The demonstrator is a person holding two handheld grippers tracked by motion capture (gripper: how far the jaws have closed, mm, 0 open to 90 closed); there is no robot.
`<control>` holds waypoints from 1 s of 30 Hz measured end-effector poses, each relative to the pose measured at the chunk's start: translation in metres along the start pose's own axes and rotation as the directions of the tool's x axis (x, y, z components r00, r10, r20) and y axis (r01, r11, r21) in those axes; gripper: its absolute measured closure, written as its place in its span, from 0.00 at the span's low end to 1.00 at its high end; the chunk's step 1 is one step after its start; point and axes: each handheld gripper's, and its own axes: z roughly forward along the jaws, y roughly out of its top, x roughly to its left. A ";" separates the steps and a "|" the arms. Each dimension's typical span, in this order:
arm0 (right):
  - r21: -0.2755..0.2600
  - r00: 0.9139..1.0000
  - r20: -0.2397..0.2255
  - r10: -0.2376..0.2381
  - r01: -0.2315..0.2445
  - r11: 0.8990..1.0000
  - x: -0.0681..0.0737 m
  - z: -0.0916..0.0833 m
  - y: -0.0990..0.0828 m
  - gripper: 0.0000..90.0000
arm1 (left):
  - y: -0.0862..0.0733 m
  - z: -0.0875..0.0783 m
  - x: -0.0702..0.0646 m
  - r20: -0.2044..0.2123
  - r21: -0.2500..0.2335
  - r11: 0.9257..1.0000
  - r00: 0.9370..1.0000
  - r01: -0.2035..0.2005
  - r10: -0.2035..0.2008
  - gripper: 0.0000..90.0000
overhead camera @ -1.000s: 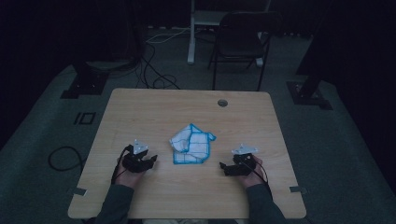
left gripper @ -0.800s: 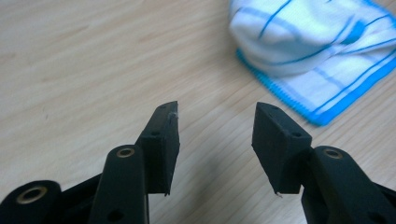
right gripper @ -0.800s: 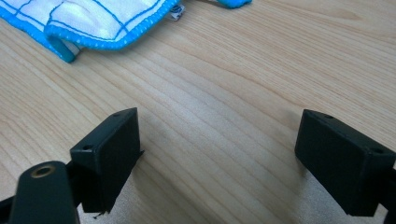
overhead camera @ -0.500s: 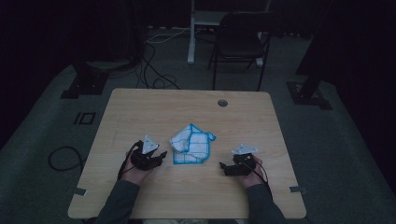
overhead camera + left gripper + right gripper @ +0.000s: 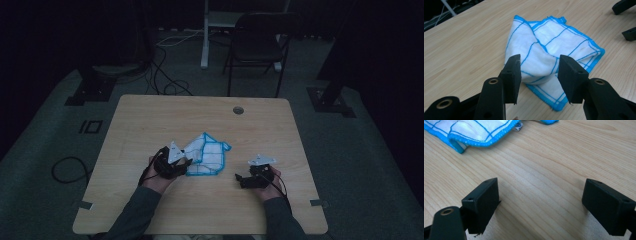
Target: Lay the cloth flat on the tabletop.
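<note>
White cotton with a bright blue grid and blue stitched edging, the crumpled dish cloth lies near the middle of the pale wooden table, loosely folded over itself so that one rounded hump stands up toward the left gripper. That gripper's black jaws stand wide apart just short of the hump, one on each side of it, with daylight between pads and fabric; they have just been closing a little, and nothing is pinched yet. In the high view the left gripper sits at the cloth's left edge, while the right gripper rests well apart from it, to the cloth's right, its jaws spread wide over bare wood with nothing between them; the cloth's hemmed corner lies near it. The cloth looks light, soft and limp, likely to sag and unfold when lifted rather than keep its shape, and not slippery or fragile. The raised fold seems the best place to take hold, since it gives the jaws several layers to bite; a flat hem pressed to the table would be harder to get under.
</note>
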 end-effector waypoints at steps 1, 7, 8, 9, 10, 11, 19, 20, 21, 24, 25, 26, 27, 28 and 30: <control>0.000 1.000 0.000 0.000 0.000 1.000 0.000 0.000 0.000 0.16 | 0.000 0.000 0.000 0.000 0.000 1.000 1.000 0.000 0.000 0.60; 0.000 1.000 0.000 0.000 0.000 1.000 0.000 0.000 0.000 0.16 | 0.006 0.007 -0.007 0.032 0.007 0.999 0.999 -0.041 0.041 0.60; 0.000 1.000 0.000 0.000 0.000 1.000 0.000 0.000 0.000 0.16 | 0.007 0.009 -0.008 0.038 0.008 0.999 0.998 -0.047 0.047 0.60; 0.000 1.000 0.000 -0.001 0.001 1.000 0.000 0.000 0.000 0.16 | 0.007 0.010 -0.009 0.042 0.009 0.999 0.998 -0.050 0.049 0.60; 0.000 1.000 0.000 0.000 0.000 1.000 0.000 0.000 0.000 0.16 | 0.008 0.013 -0.010 0.045 0.010 0.998 0.998 -0.055 0.054 0.60; 0.000 1.000 0.000 0.000 0.000 1.000 0.000 0.000 0.000 0.16 | 0.009 0.014 -0.011 0.047 0.014 0.998 0.997 -0.058 0.058 0.60; 0.000 1.000 0.000 0.000 0.000 1.000 0.000 0.000 0.000 0.16 | 0.015 0.026 -0.019 0.069 0.026 0.995 0.993 -0.093 0.091 0.60; 0.000 1.000 0.000 0.000 0.000 1.000 0.000 0.000 0.000 0.16 | 0.015 0.026 -0.019 0.069 0.026 0.995 0.993 -0.093 0.091 0.60; 0.000 1.000 0.000 0.000 0.000 1.000 0.000 0.000 0.000 0.16 | 0.015 0.027 -0.020 0.066 0.031 0.995 0.993 -0.098 0.095 0.60; 0.000 1.000 -0.001 -0.001 0.001 1.000 0.000 0.000 0.000 0.16 | 0.015 0.032 -0.021 0.054 0.044 0.994 0.994 -0.102 0.099 0.61; 0.000 1.000 0.000 -0.001 0.001 1.000 0.000 0.000 0.000 0.16 | 0.015 0.034 -0.021 0.048 0.054 0.993 0.994 -0.103 0.100 0.62; 0.000 1.000 -0.001 -0.001 0.001 1.000 0.000 0.000 0.000 0.16 | 0.014 0.035 -0.021 0.045 0.061 0.993 0.994 -0.103 0.100 0.62; 0.000 1.000 -0.001 -0.001 0.001 1.000 0.000 0.000 0.000 0.16 | 0.013 0.037 -0.020 0.044 0.069 0.992 0.994 -0.101 0.098 0.62; 0.000 1.000 -0.001 -0.001 0.001 1.000 0.000 0.000 0.000 0.16 | 0.012 0.038 -0.020 0.037 0.076 0.992 0.995 -0.100 0.097 0.62; 0.000 1.000 -0.001 -0.001 0.001 1.000 0.000 0.000 0.000 0.16 | 0.010 0.040 -0.018 0.028 0.090 0.993 0.996 -0.082 0.080 0.63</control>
